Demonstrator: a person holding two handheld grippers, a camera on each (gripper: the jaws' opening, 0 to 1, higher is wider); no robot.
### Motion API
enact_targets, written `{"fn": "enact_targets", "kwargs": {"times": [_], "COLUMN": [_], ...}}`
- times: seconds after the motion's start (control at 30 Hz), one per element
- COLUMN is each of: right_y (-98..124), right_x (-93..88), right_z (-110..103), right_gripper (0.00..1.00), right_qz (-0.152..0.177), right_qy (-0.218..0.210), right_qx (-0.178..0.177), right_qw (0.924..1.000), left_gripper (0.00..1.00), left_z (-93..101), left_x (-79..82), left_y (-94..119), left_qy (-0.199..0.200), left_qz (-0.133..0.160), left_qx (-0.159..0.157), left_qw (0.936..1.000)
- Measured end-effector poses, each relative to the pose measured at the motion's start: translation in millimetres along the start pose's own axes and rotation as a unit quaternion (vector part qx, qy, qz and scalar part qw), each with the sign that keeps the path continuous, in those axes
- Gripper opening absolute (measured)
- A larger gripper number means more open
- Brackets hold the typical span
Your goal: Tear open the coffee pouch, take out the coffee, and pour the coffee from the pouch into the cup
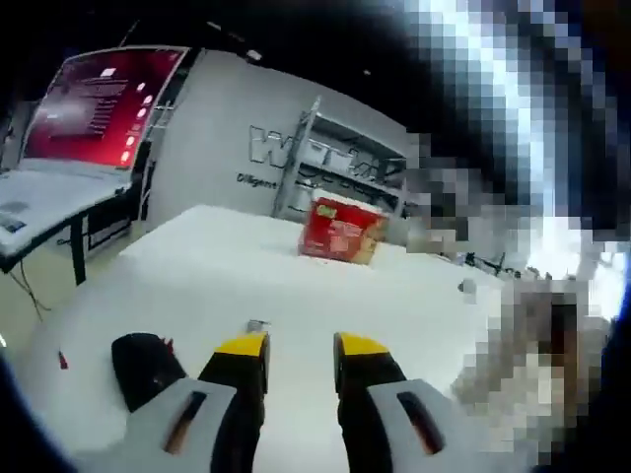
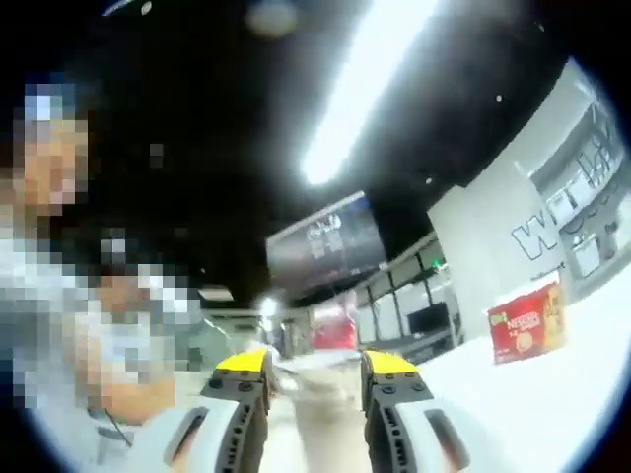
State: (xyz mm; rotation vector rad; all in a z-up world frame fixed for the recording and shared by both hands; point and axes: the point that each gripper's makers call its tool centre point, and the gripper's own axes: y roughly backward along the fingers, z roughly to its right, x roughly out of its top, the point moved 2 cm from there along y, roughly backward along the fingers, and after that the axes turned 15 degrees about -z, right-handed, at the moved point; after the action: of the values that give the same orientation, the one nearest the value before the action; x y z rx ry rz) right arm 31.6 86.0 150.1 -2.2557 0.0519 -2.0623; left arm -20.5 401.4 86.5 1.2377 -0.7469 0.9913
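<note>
My left gripper point(image 1: 301, 350) hangs low over the white table point(image 1: 414, 296), jaws apart with nothing between them. A red coffee carton point(image 1: 340, 232) stands far ahead of it on the table. A black object point(image 1: 143, 367) lies just left of the left jaw. In the right gripper view my right gripper point(image 2: 315, 363) points up toward the ceiling. A blurred pale thing point(image 2: 315, 404) fills the gap between its jaws, with a blurred red patch point(image 2: 335, 330) above it. Whether that is the pouch or a cup is too smeared to tell. The carton point(image 2: 525, 323) shows at the right.
A laptop with a red screen point(image 1: 99, 103) sits on a side desk at the left. A small grey scrap point(image 1: 257, 324) and a red scrap point(image 1: 62, 362) lie on the table. Metal shelving point(image 1: 340, 163) stands against the far wall. A person is close on the right.
</note>
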Motion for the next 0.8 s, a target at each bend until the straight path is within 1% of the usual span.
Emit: {"fn": "enact_targets", "kwargs": {"times": [0.03, 0.07, 0.1, 0.13, 0.17, 0.2, 0.27, 0.3, 0.33, 0.37, 0.4, 0.43, 0.47, 0.5, 0.53, 0.57, 0.63, 0.7, 0.73, 0.77, 0.8], "right_y": [-2, -6, -10, -15, -21, -27, -37, -43, -47, -52, -57, -66, -70, -74, -77, -81, -86, -88, -89, -90, -88], "right_x": [-3.2, -8.5, -11.5, -13.7, -16.1, -19.4, -24.5, -27.5, -31.1, -32.5, -31.8, -34.9, -37.9, -40.6, -42.5, -46.8, -51.5, -53.5, -55.6, -59.0, -60.0], "right_z": [2, 4, 4, 3, 1, -1, -3, -3, -1, -1, -4, -5, -2, 1, 1, 5, 9, 8, 8, 9, 8], "right_gripper": [0.44, 0.48, 0.52, 0.55, 0.58, 0.63, 0.66, 0.66, 0.66, 0.68, 0.71, 0.74, 0.76, 0.79, 0.80, 0.80, 0.79, 0.79, 0.77, 0.74, 0.67], "right_qz": [-0.007, -0.020, -0.028, -0.036, -0.045, -0.059, -0.081, -0.094, -0.107, -0.113, -0.110, -0.119, -0.126, -0.132, -0.136, -0.143, -0.145, -0.146, -0.148, -0.153, -0.155], "right_qy": [0.001, 0.003, 0.005, 0.007, 0.010, 0.014, 0.021, 0.023, 0.017, 0.014, 0.016, 0.016, 0.019, 0.025, 0.028, 0.028, 0.030, 0.029, 0.028, 0.032, 0.038], "right_qx": [-0.008, -0.020, -0.027, -0.035, -0.042, -0.048, -0.062, -0.074, -0.088, -0.097, -0.094, -0.104, -0.117, -0.128, -0.130, -0.140, -0.148, -0.150, -0.151, -0.155, -0.159], "right_qw": [0.9999, 0.9996, 0.9992, 0.9987, 0.9981, 0.9971, 0.9945, 0.9925, 0.9901, 0.9888, 0.9893, 0.9874, 0.9850, 0.9827, 0.9818, 0.9794, 0.9780, 0.9775, 0.9770, 0.9756, 0.9742], "left_gripper": [0.34, 0.38, 0.43, 0.47, 0.52, 0.59, 0.64, 0.68, 0.71, 0.73, 0.74, 0.75, 0.78, 0.81, 0.82, 0.83, 0.84, 0.85, 0.86, 0.87, 0.86], "left_z": [20.7, 44.5, 64.0, 78.7, 116.4, 136.0, 165.2, 176.3, 186.1, 193.2, 195.0, 198.1, 198.4, 198.1, 198.9, 201.6, 207.5, 210.0, 211.8, 213.3, 213.8], "left_x": [0.2, 2.2, 0.0, -1.4, -5.8, -15.2, -31.4, -38.0, -40.3, -42.2, -43.2, -45.8, -46.7, -44.6, -45.0, -45.5, -45.3, -48.4, -53.0, -56.5, -56.8], "left_y": [5, 10, 14, 16, 20, 19, 12, 9, 6, 3, 1, -5, -10, -21, -27, -31, -36, -46, -55, -61, -65], "left_qy": [-0.031, -0.064, -0.085, -0.111, -0.163, -0.178, -0.196, -0.197, -0.193, -0.194, -0.194, -0.200, -0.212, -0.214, -0.212, -0.202, -0.207, -0.230, -0.250, -0.256, -0.256], "left_qz": [0.009, 0.027, 0.033, 0.038, 0.060, 0.045, 0.024, 0.015, 0.021, 0.029, 0.029, 0.031, 0.037, 0.039, 0.040, 0.042, 0.048, 0.038, 0.024, 0.013, 0.012], "left_qx": [-0.022, -0.049, -0.066, -0.080, -0.114, -0.134, -0.164, -0.171, -0.174, -0.178, -0.178, -0.170, -0.158, -0.161, -0.162, -0.165, -0.162, -0.142, -0.132, -0.126, -0.124], "left_qw": [0.9992, 0.9964, 0.9937, 0.9899, 0.9783, 0.9737, 0.9664, 0.9652, 0.9655, 0.9643, 0.9642, 0.9644, 0.9636, 0.9628, 0.9629, 0.9643, 0.9637, 0.9619, 0.9591, 0.9584, 0.9586]}}
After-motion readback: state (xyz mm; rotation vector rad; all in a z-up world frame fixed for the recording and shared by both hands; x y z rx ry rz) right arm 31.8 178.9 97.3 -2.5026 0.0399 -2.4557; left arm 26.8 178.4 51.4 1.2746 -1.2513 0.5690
